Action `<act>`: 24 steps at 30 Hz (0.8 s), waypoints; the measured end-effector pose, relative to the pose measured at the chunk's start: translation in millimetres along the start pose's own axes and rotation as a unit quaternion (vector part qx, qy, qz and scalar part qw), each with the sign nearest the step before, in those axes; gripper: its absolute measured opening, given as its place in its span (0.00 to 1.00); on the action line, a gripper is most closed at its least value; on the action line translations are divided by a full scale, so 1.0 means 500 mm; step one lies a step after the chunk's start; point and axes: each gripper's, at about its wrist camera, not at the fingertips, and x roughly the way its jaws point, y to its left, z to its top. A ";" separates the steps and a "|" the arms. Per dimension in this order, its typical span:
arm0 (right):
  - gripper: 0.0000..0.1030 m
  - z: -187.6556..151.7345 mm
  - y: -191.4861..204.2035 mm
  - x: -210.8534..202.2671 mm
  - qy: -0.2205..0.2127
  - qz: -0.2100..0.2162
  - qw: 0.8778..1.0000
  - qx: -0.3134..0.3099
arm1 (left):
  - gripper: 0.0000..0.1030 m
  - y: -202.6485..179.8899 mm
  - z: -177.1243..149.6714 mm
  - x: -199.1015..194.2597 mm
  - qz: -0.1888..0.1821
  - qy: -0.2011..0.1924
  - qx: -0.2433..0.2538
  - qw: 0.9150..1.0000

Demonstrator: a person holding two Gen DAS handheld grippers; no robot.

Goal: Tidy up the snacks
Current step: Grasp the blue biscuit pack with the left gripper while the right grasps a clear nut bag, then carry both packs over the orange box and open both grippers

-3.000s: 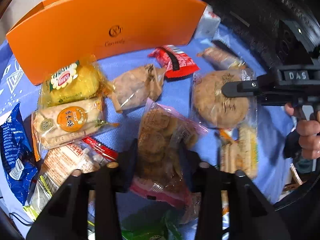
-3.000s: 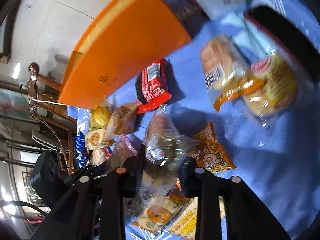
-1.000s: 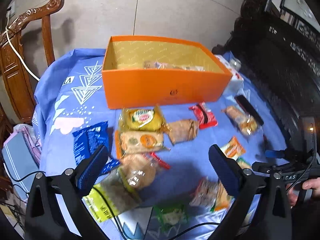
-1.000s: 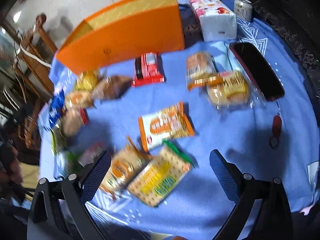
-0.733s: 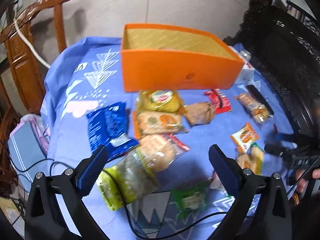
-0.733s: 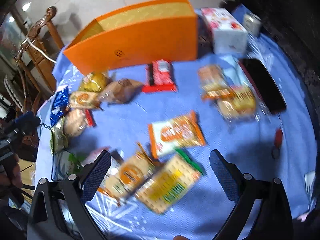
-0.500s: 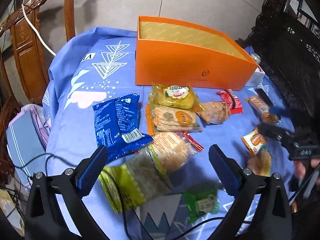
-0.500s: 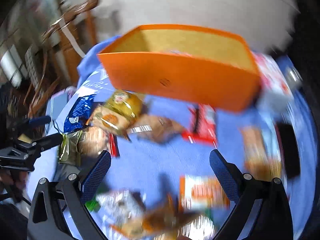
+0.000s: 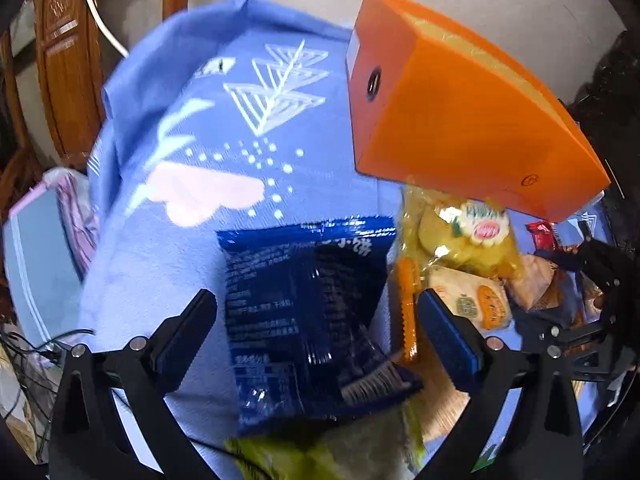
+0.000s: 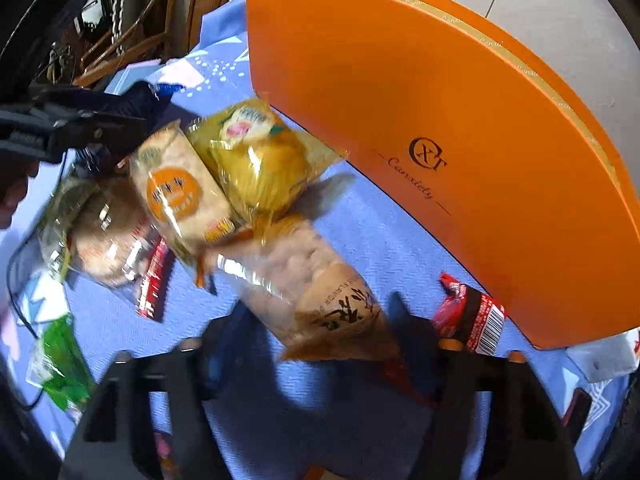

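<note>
Left gripper (image 9: 316, 320): jaws wide apart over the blue packet (image 9: 308, 312), pads clear of it.
Right gripper (image 10: 320, 332): jaws just closing around the brown packet (image 10: 320, 292); contact unclear through blur.
Orange box (image 10: 420, 128): on the blue cloth (image 9: 208, 152), just behind the snacks.

A blue patterned cloth (image 9: 192, 240) carries the orange box (image 10: 400, 128) — snack packets (image 10: 256, 168) scattered beside it.

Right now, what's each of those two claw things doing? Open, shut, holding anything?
Left gripper: open, jaws either side of the blue snack bag, not pressing it.
Right gripper: open but has just been closing, brown pastry packet between its jaws, not yet gripped.
</note>
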 end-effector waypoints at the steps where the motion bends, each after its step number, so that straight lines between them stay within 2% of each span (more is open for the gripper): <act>1: 0.49 -0.003 -0.001 -0.002 -0.004 0.002 1.000 0.003 | 0.90 0.004 -0.004 0.009 -0.016 0.007 -0.008 1.000; 2: 0.48 -0.006 -0.001 -0.004 -0.004 -0.001 1.000 0.006 | 0.78 0.006 -0.008 0.012 -0.025 0.009 -0.011 1.000; 3: 0.46 -0.009 -0.001 -0.009 -0.005 -0.003 1.000 0.011 | 0.68 0.004 -0.013 0.010 -0.018 -0.002 -0.002 1.000; 5: 0.45 -0.022 -0.003 -0.024 -0.009 0.005 1.000 0.027 | 0.61 0.002 -0.020 0.006 -0.033 -0.002 0.009 0.999; 7: 0.43 -0.033 0.001 -0.047 -0.021 0.011 0.999 0.047 | 0.60 0.001 -0.028 -0.008 -0.048 -0.011 0.009 0.999; 16: 0.42 -0.077 0.005 -0.174 -0.080 0.010 0.988 0.134 | 0.59 -0.045 -0.047 -0.125 -0.072 -0.053 0.032 0.995; 21: 0.42 -0.096 0.004 -0.248 -0.116 -0.002 0.980 0.162 | 0.59 -0.088 -0.030 -0.185 -0.092 -0.078 0.051 0.991; 24: 0.42 -0.090 -0.020 -0.292 -0.147 -0.010 0.973 0.179 | 0.59 -0.122 0.003 -0.223 -0.107 -0.101 0.067 0.987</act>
